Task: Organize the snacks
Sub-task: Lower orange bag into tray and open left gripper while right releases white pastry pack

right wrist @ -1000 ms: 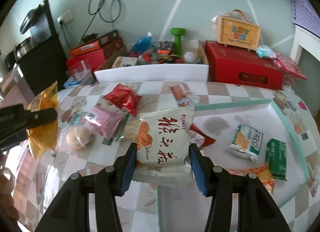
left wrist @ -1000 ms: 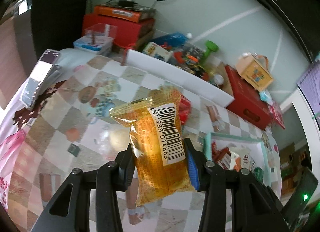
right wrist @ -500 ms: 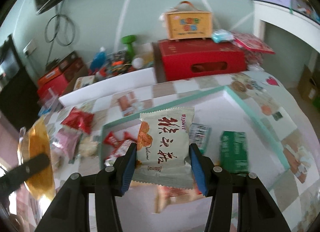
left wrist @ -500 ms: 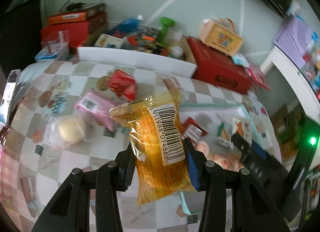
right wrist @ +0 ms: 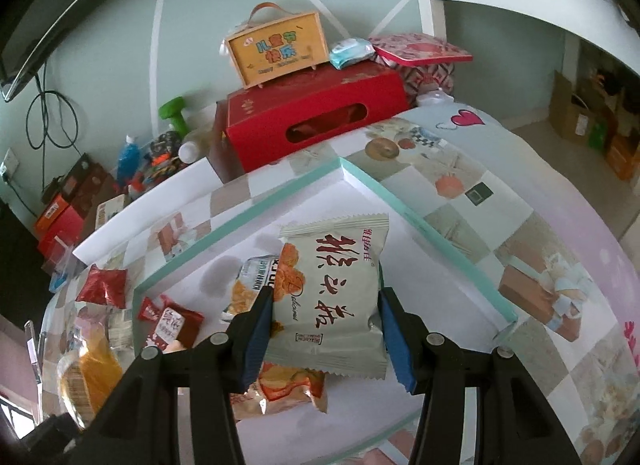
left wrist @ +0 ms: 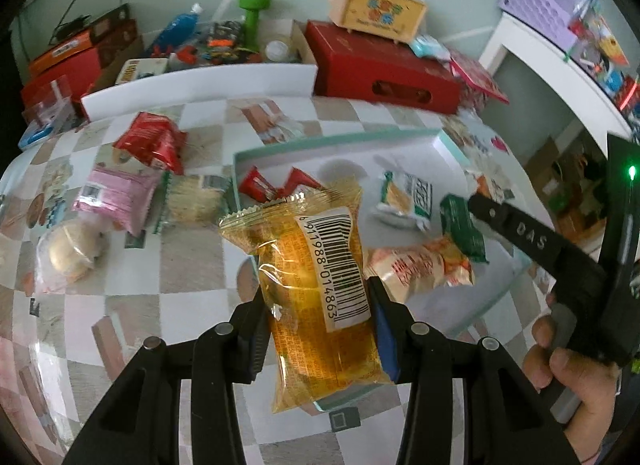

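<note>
Between each tool's pads — left tool (left wrist: 320, 329) orange packet (left wrist: 320, 297), right tool (right wrist: 324, 337) white (right wrist: 332, 297).

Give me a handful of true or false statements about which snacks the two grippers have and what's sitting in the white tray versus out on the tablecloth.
1. The left gripper is shut on the orange packet. True.
2. The right gripper is open and holds nothing. False: it is shut on the white packet with red characters.
3. The green packet lies inside the white tray. True.
4. The pink packet lies inside the tray. False: it lies on the tablecloth, left of the tray.
5. The red box stands beyond the tray, with a small yellow case on top. True.
</note>
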`<control>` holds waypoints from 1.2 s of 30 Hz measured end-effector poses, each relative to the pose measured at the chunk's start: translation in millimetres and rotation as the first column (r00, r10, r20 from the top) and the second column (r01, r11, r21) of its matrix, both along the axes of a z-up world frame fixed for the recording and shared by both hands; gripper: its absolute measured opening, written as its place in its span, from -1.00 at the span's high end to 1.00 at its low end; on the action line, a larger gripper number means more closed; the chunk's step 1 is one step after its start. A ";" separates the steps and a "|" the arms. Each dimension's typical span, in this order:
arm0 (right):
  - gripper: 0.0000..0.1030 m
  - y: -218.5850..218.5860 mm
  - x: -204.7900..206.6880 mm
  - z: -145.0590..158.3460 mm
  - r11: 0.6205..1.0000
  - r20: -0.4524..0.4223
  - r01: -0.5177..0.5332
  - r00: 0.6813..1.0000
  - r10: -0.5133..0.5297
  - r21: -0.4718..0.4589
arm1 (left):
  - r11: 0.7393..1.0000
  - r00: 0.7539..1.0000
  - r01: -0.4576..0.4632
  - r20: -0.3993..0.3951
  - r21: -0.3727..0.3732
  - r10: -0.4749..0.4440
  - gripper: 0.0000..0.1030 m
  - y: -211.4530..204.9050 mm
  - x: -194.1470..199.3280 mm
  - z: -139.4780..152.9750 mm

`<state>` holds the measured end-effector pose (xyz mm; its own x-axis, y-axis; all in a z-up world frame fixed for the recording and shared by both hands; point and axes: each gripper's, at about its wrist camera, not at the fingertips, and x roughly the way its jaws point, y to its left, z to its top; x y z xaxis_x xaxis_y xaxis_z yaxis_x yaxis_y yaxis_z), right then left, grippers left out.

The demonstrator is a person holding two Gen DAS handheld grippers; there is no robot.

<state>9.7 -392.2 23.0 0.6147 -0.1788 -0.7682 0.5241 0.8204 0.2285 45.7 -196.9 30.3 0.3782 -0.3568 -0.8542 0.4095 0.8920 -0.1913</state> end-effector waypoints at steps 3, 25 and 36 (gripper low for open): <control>-0.07 2.5 2.4 -2.1 1.000 -0.010 -0.012 1.000 0.012 -0.006 | 1.000 1.000 0.017 -0.010 0.013 -0.017 0.10 -5.8 -2.2 -5.3; -0.13 10.4 9.8 -8.7 0.999 -0.037 -0.036 0.999 0.035 -0.010 | 0.998 0.999 0.035 -0.008 0.059 -0.035 -0.39 -12.4 -0.2 -12.8; -0.73 14.3 14.0 -10.3 0.999 -0.062 -0.031 0.998 0.028 -0.045 | 0.996 0.996 -0.082 -0.015 0.023 0.082 -0.75 11.5 13.5 -12.0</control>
